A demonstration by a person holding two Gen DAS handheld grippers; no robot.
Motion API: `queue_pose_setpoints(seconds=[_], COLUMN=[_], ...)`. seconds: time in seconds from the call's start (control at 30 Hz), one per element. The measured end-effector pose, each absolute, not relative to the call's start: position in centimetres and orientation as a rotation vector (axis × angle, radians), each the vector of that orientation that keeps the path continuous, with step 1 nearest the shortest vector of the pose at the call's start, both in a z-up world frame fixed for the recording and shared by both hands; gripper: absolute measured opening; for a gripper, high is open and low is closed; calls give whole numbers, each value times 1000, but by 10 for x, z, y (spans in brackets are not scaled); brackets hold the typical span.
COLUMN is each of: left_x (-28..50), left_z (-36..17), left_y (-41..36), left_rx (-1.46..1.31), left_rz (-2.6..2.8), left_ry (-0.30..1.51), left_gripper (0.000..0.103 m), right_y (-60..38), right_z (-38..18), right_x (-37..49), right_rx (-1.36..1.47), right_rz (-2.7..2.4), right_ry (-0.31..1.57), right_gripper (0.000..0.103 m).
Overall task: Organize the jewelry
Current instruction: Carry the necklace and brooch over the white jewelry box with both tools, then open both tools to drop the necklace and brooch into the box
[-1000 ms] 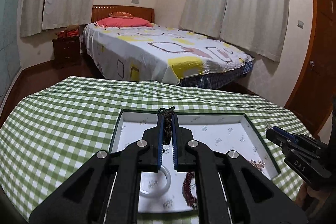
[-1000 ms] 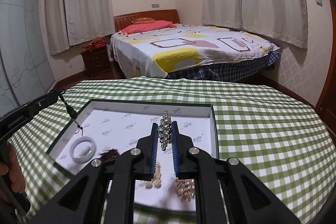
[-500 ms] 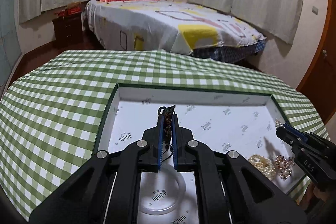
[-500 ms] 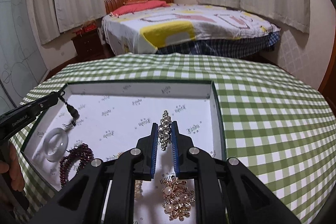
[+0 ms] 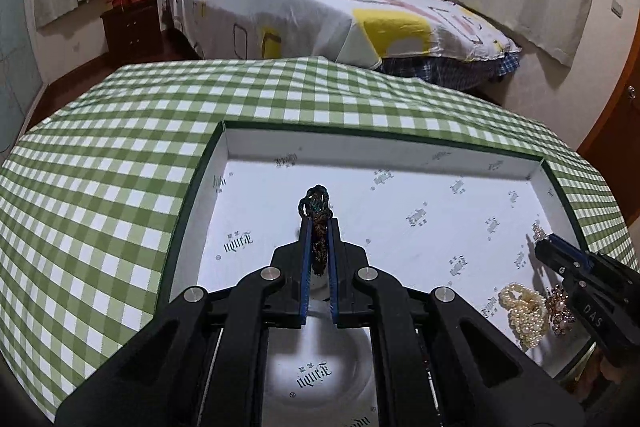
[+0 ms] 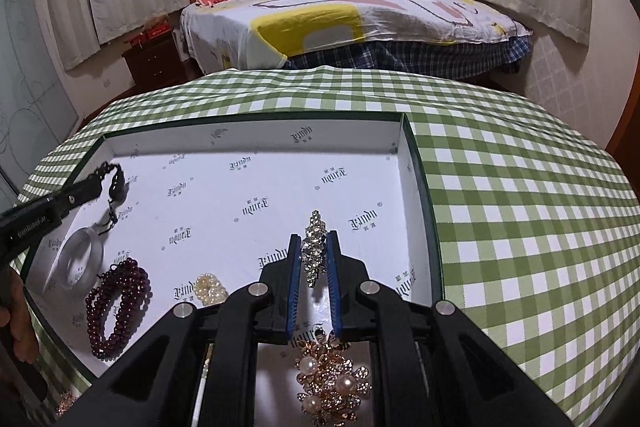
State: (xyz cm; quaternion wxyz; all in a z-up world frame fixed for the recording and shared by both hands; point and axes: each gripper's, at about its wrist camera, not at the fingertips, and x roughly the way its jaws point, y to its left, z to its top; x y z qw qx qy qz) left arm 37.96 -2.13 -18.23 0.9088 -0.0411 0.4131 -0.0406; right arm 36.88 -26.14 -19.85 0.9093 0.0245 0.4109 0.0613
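An open white-lined box with a dark green rim [image 5: 188, 195] lies on the checked cloth. Over its left part my left gripper [image 5: 319, 223] is shut on a dark braided cord [image 5: 316, 203]. The right wrist view shows that cord [image 6: 115, 183] dangling down to a pale bangle [image 6: 80, 259]. My right gripper [image 6: 314, 238] is shut on a rhinestone clip [image 6: 314, 247] over the right part of the box [image 6: 424, 219]. In the box lie a dark red bead bracelet [image 6: 120, 303], a pearl bracelet [image 6: 208, 289] and a gold pearl brooch [image 6: 332, 379].
The round table wears a green and white checked cloth [image 5: 120, 167]. A bed [image 5: 320, 11] stands just beyond its far edge, with a dark nightstand [image 5: 132, 31] to its left. Curtains cover the walls. A hand [image 6: 16, 323] holds the left gripper's handle.
Both grippers have come down toward the box and tipped further downward, so the box fills more of each view. Each has kept its piece between the jaws.
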Motion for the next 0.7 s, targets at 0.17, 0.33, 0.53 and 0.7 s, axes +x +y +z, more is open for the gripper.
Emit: queue_pose_setpoints(seconds=[0.17, 0.33, 0.53, 0.7], left_x=[381, 384, 380, 375], left_z=[-186, -188, -186, -179], left_y=[-22, -22, -20, -17], left_rx=[-87, -96, -107, -120], left_rz=[-81, -80, -75, -66], left_ry=[866, 873, 865, 847], left_gripper=[8, 8, 34, 53], right_y=[-259, -259, -256, -253], right_z=[-200, -200, -199, -197], right_x=[372, 374, 374, 370], right_rx=[42, 44, 43, 43], right_rz=[129, 130, 152, 163], right_ry=[865, 873, 871, 859], right_gripper=[13, 14, 25, 37])
